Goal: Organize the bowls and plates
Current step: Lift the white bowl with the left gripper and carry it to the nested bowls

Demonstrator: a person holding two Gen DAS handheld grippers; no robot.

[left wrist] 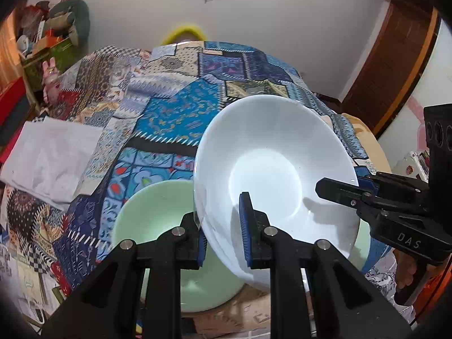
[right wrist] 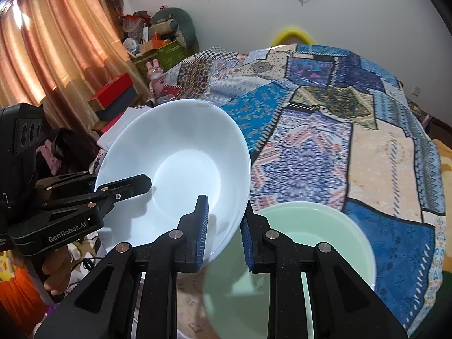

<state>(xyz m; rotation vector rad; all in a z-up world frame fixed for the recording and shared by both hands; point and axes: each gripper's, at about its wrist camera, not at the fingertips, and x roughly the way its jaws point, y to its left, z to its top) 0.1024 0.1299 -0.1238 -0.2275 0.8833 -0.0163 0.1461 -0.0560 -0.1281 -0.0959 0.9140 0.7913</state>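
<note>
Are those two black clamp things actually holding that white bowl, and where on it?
Yes. Both hold the white bowl by its rim, on opposite sides: the left gripper and the right gripper each have one finger inside, one outside.

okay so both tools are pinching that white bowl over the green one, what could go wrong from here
The white bowl is held only at opposite rim edges by the left tool and right tool; if either pulls unevenly, the smooth rim could slip. It hangs tilted above the green bowl, so a slip could knock the two together.
</note>
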